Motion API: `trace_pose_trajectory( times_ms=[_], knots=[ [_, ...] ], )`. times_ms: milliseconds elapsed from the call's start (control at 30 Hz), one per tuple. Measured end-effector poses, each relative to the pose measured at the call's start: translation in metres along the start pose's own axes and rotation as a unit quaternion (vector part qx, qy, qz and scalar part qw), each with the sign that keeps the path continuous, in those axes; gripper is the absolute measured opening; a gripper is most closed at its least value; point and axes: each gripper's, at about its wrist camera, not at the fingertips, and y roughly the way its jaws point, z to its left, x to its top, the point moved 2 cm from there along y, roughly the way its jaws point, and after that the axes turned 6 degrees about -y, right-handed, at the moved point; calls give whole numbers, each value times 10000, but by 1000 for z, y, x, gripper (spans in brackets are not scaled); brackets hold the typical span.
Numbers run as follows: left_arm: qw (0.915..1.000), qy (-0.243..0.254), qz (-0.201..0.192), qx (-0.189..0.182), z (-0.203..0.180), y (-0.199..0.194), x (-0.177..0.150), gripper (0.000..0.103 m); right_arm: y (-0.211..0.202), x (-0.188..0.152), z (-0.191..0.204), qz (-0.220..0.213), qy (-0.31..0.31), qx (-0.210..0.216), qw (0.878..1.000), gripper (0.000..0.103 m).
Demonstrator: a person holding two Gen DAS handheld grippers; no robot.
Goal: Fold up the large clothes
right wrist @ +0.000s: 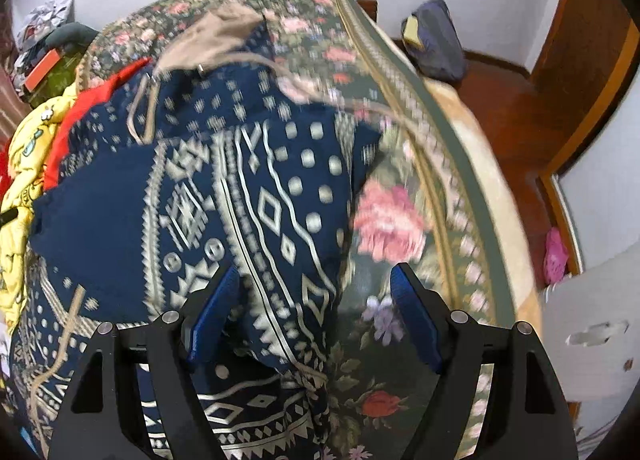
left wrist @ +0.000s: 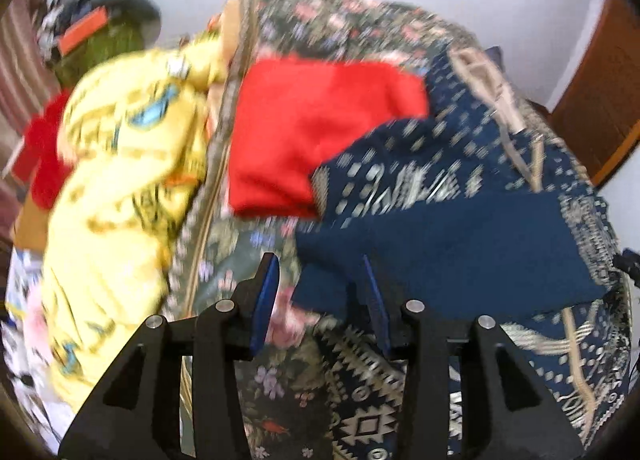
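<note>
A large navy garment with a cream geometric pattern [right wrist: 256, 188] lies spread on a floral bedspread [right wrist: 388, 220]; it also shows in the left wrist view [left wrist: 460, 228], with a plain navy fold in front. My right gripper [right wrist: 316, 300] is open just above the garment's right edge, jaws wide apart with nothing between them. My left gripper [left wrist: 320, 292] is open over the garment's near left corner, holding nothing. A red garment [left wrist: 316, 128] lies folded beyond the navy one. The frames are motion-blurred.
A crumpled yellow printed garment [left wrist: 116, 188] lies left of the red one. A pile of clutter with a green item [left wrist: 104, 40] sits at the far left. A wooden floor with a dark blue bag [right wrist: 436, 40] lies right of the bed, beside a wooden door frame [right wrist: 592, 60].
</note>
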Motion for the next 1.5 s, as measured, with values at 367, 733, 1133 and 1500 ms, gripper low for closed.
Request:
trace_pose_trajectory(
  times_ms=[367,733,1133,1500],
  knots=[
    [9914,820,-813,-613,-95,-29,87,57,-42,84,21,-1115,-423,68,9928,75],
    [9915,830,-160,-989,-169,72,146,58,41,157,52,-890,-482,472,9937,75],
    [9878,-258,877,-1259,-176,200,169,58,153,190,43,171,-168,452,9987,75],
    [9892,-180,648,-1303,-180,196,164,12,164,193,30,273,273,1020,9940,10]
  ],
)
